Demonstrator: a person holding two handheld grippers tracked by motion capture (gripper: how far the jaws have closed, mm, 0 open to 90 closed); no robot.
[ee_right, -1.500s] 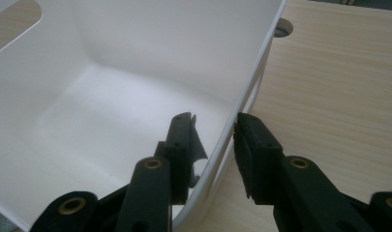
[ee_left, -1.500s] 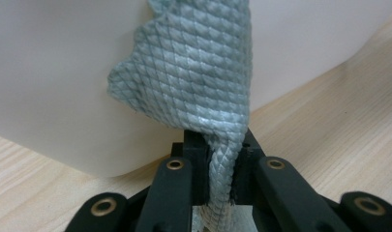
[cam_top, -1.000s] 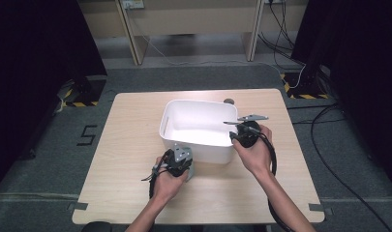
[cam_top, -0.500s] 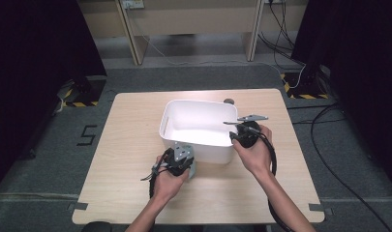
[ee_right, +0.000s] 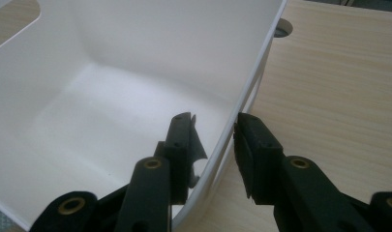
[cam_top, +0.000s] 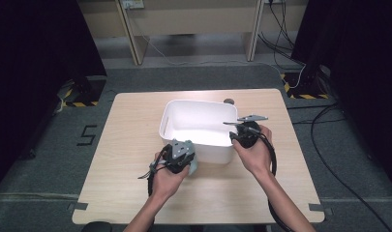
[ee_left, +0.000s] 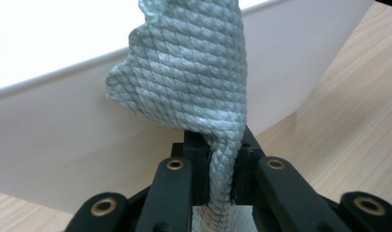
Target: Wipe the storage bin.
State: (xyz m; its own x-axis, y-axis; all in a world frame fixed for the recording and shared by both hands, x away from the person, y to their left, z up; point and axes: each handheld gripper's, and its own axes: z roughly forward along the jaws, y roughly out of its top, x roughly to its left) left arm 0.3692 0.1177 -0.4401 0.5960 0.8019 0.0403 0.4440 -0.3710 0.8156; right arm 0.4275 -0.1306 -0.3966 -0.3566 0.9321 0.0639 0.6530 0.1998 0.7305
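Note:
A white plastic bin (cam_top: 170,119) stands in the middle of the wooden table (cam_top: 135,125). My left gripper (cam_top: 180,155) is at the bin's near left corner, shut on a pale green woven cloth (ee_left: 193,82). The cloth stands up from the jaws against the bin's outer wall (ee_left: 48,140). My right gripper (ee_right: 213,128) straddles the bin's right wall (ee_right: 254,72), one jaw inside and one outside, closed onto the rim. From above, the right gripper (cam_top: 239,135) sits at the bin's near right corner. The bin's inside (ee_right: 87,106) looks bare.
A small round grey fitting (cam_top: 228,101) is set in the table just behind the bin. The table's bare wood stretches left of the bin and along the front edge (cam_top: 198,220). Cables (cam_top: 329,159) run over the floor to the right.

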